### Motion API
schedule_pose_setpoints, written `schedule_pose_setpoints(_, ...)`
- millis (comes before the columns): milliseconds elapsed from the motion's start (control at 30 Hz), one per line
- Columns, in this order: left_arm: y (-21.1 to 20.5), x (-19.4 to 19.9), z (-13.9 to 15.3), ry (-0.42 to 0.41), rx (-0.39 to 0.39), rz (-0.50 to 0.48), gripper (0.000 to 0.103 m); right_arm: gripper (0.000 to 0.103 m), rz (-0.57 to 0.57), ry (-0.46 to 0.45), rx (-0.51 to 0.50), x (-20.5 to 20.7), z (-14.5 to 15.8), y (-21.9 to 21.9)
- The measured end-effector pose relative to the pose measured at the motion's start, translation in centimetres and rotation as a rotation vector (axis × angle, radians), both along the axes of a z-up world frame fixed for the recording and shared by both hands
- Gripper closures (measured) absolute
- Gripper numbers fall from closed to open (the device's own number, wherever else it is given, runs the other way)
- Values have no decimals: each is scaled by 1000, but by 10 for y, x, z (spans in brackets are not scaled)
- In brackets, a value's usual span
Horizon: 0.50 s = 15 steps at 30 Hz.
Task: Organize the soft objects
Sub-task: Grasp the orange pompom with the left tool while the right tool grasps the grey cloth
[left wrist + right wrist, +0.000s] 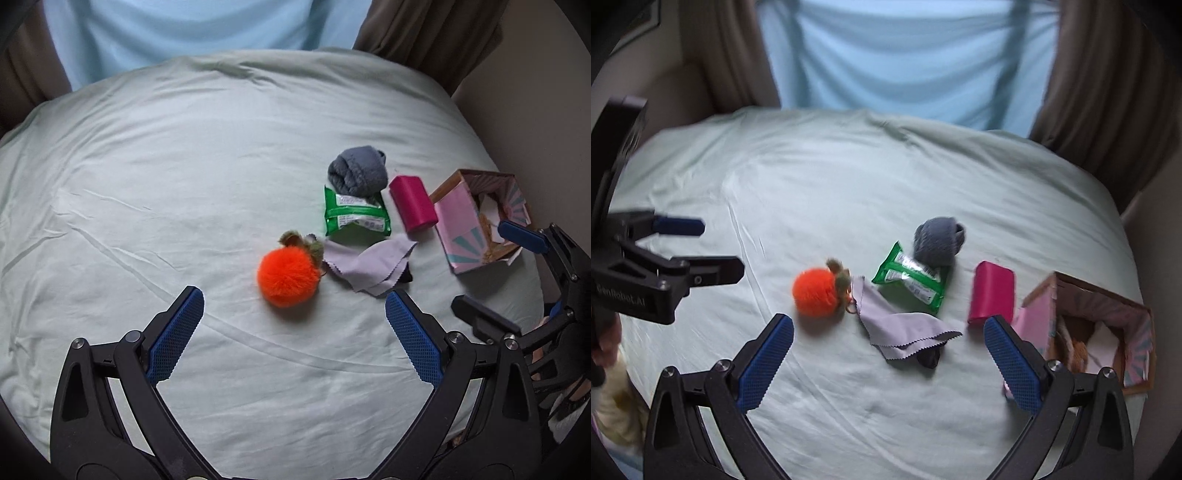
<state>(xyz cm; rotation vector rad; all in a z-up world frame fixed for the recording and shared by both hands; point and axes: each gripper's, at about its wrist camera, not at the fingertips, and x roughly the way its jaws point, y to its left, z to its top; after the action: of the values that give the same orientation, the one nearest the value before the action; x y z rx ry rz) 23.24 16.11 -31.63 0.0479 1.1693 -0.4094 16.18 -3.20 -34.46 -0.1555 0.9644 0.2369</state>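
On the pale green bedsheet (184, 166) lie an orange fluffy pom-pom (288, 277) (814, 291), a lilac cloth (367, 264) (897, 325), a green wipes packet (356, 218) (910, 282), a rolled grey sock (358, 171) (938, 240) and a magenta pouch (413, 203) (991, 293). An open pink box (476, 221) (1100, 332) lies at the right. My left gripper (293, 302) is open and empty, just short of the pom-pom. My right gripper (888, 332) is open and empty, near the cloth; it also shows in the left wrist view (491, 266).
Brown curtains (1108, 92) and a light blue drape (905, 55) hang behind the bed. A wall (535, 92) runs along the right side. The bedsheet's left half is bare fabric with creases.
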Motion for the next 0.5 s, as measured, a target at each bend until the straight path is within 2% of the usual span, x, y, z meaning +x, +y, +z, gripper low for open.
schedule_pose_setpoints(133,-9,19,-37,55,-4,-16,4,3,73,40,-36,21,-39,7)
schedule_pose_setpoints(367,-31,50,-96,119,38,-63,5,17,242,126,-126,49,-103,20)
schedule_pose_setpoints(433,-35,57,-111,147,42,-64,8,20,292,150,-148,57,-120,22)
schedule_pose_setpoints(500,-38,63,-123,166,46,-65,9,30,347,178,-165,64,-136,25)
